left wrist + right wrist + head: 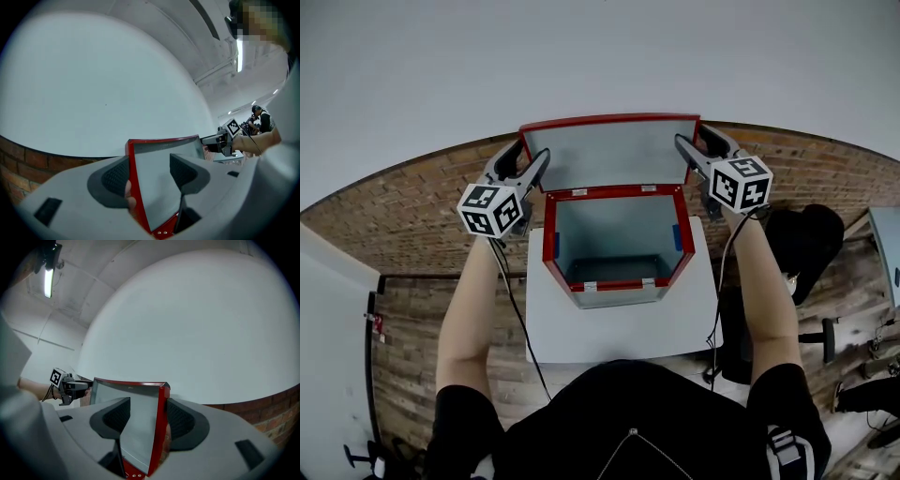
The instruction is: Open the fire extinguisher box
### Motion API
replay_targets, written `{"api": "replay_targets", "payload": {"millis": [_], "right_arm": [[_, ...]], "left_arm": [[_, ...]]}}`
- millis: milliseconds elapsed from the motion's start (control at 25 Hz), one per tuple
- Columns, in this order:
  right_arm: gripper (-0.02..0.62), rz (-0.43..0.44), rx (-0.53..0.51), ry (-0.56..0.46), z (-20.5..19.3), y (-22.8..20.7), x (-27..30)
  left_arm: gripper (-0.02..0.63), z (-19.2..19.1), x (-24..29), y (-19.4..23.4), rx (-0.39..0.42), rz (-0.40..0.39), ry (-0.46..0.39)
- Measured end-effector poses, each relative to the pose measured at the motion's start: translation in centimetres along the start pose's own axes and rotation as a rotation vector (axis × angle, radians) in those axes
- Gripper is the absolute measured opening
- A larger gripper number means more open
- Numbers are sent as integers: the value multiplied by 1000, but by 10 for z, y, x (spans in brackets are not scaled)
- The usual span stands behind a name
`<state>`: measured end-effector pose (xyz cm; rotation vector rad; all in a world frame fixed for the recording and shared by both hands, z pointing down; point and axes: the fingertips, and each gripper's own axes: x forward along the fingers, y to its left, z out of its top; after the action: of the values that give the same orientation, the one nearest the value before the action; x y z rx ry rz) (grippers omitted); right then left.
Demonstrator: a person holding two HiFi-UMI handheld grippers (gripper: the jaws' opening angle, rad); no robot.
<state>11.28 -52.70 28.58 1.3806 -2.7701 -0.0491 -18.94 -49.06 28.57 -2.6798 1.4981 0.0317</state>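
Note:
The red fire extinguisher box stands on a white table, its inside grey and bare. Its lid is raised upright at the back. My left gripper straddles the lid's left edge and my right gripper straddles its right edge. In the left gripper view the lid's red rim lies against the left pad, and a wide gap separates it from the other pad of that gripper. The right gripper view mirrors this: the red rim lies beside the right pad, and my right gripper is open.
A white wall over a brick base rises right behind the box. A black chair stands to the right of the table. Cables hang from both grippers along the table's sides.

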Motion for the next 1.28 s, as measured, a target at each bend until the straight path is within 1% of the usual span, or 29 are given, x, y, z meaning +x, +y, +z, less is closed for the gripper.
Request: {"api": "replay_targets", "payload": {"millis": [240, 440, 600, 760, 840, 960, 1080, 1160, 1200, 1280], "right_arm": [[250, -3, 16, 1, -2, -5, 8], [250, 16, 38, -13, -1, -6, 6], [251, -8, 42, -40, 4, -13, -8], [250, -32, 33, -75, 12, -12, -35], [252, -29, 19, -85, 14, -3, -47], [250, -9, 9, -102, 16, 16, -63], [250, 22, 0, -121, 23, 41, -76], [249, 47, -9, -140, 28, 60, -86], [242, 58, -12, -149, 30, 69, -92], [208, 71, -10, -165, 31, 87, -103]], "left_arm": [[316, -2, 5, 4, 5, -1, 8], [316, -2, 5, 4, 13, 0, 11], [316, 3, -5, 7, 12, 20, -5], [316, 12, -28, 10, 7, 50, -46], [316, 17, -44, 5, 2, 53, -70], [316, 23, -65, -12, 26, 47, -91], [314, 31, -84, -36, 49, 12, -114], [307, 36, -97, -53, 45, -15, -135], [301, 37, -103, -61, 41, -27, -144], [290, 39, -113, -77, 31, -48, -157]]}}
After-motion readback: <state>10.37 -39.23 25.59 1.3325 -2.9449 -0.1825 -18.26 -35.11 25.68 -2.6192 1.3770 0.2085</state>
